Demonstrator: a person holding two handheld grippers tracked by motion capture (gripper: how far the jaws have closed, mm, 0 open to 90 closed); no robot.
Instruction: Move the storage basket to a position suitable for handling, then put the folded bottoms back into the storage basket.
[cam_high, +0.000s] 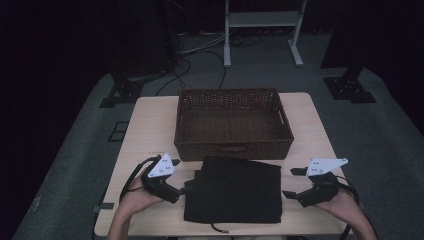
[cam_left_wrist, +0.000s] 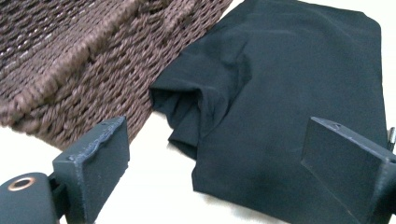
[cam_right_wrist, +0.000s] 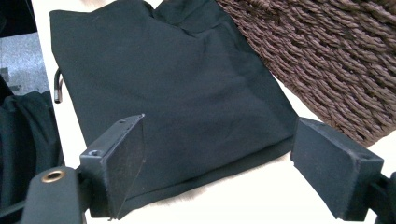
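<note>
Beside folded black cloth (cam_high: 233, 189) — both grippers (jaws apart) flank it.

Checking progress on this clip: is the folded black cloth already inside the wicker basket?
No. The folded black cloth lies on the table, just in front of the wicker basket.

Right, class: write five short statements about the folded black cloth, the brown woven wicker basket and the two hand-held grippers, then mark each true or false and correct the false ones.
1. The folded black cloth lies inside the brown woven wicker basket. False: it lies on the light wooden table, in front of the basket.
2. The left gripper has its jaws open at the cloth's left edge. True.
3. The right gripper is clamped on the cloth. False: its jaws are open, beside the cloth's right edge.
4. The basket holds nothing. True.
5. The cloth is white. False: it is black.
</note>
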